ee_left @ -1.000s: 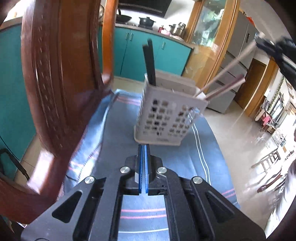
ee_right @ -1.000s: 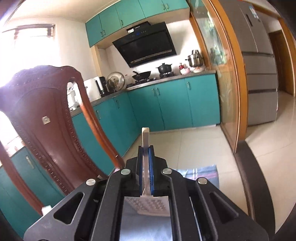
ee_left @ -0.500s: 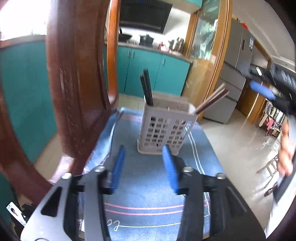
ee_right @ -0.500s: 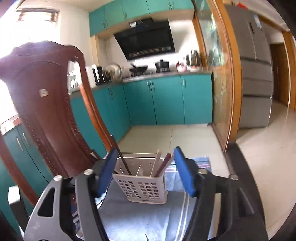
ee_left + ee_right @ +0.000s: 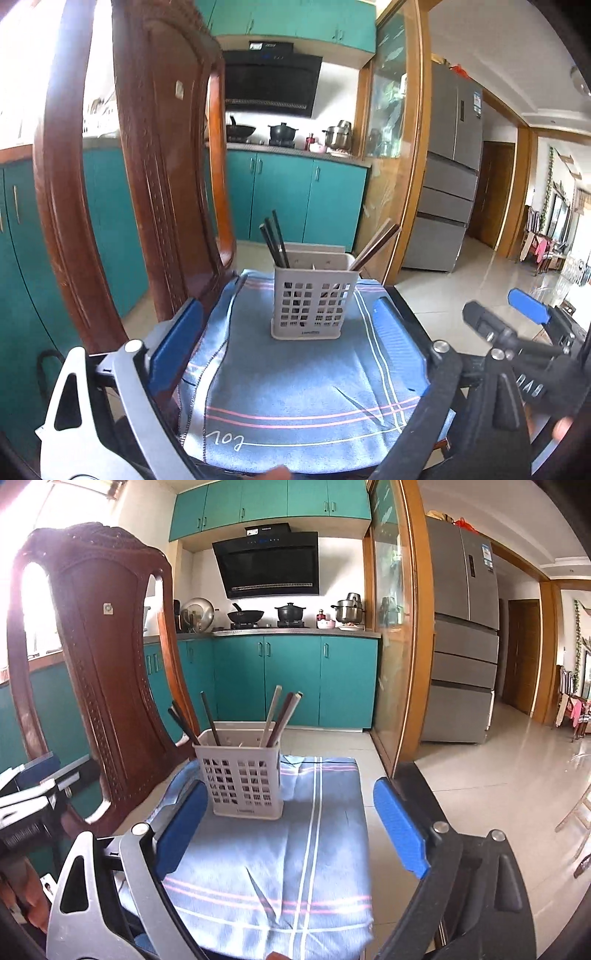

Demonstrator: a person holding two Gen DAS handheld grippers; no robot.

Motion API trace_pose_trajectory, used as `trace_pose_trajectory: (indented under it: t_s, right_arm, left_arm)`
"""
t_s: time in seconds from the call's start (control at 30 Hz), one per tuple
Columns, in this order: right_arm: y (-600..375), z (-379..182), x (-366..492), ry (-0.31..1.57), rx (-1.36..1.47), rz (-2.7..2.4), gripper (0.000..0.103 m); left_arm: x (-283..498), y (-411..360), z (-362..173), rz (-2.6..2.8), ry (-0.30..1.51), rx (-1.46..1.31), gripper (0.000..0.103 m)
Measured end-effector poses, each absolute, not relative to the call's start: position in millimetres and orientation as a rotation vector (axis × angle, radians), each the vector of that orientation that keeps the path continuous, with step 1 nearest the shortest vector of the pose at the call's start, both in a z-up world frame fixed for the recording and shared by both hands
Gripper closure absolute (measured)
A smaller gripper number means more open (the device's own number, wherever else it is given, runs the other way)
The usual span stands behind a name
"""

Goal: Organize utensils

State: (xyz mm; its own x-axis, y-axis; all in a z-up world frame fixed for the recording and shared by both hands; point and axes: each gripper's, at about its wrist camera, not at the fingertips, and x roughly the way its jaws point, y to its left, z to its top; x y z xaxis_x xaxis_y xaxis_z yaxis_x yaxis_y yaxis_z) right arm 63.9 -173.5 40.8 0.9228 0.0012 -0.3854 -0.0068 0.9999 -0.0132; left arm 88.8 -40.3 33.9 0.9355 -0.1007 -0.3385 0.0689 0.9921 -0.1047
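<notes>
A white perforated utensil holder (image 5: 314, 297) stands upright on a blue striped cloth (image 5: 295, 384) over a chair seat; it also shows in the right wrist view (image 5: 243, 775). Black chopsticks (image 5: 273, 238) lean in its left side and brown and pale chopsticks (image 5: 376, 240) lean out to the right. In the right wrist view the black chopsticks (image 5: 208, 718) and the pale ones (image 5: 282, 714) show too. My left gripper (image 5: 288, 343) is open and empty, short of the holder. My right gripper (image 5: 291, 823) is open and empty, also short of it.
A carved wooden chair back (image 5: 147, 166) rises at the left, close to the holder; it also shows in the right wrist view (image 5: 99, 657). Teal kitchen cabinets (image 5: 295, 679) and a grey fridge (image 5: 461, 638) stand behind. The cloth (image 5: 277, 867) hangs over the seat's front edge.
Both grippers went from shut to wide open and drew back from the holder. The right gripper let go of the pale chopstick, which now stands in the holder.
</notes>
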Motion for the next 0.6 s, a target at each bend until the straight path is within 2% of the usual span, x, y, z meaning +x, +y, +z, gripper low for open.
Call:
trace_pose_trajectory:
  t_s: [0.1, 0.3, 0.6]
  right_arm:
    - [-171, 39, 53, 0.401, -0.021, -0.006, 0.01]
    - [-174, 43, 37, 0.367, -0.015, -0.03, 0.003]
    - [-178, 43, 32, 0.356, -0.007, -0.06, 0.003]
  left_arm:
    - [77, -46, 41, -0.061, 0.32, -0.061, 0.004]
    - [66, -46, 51, -0.039, 0.295, -0.059, 0.004]
    - [67, -52, 59, -0.04, 0.26, -0.032, 0.004]
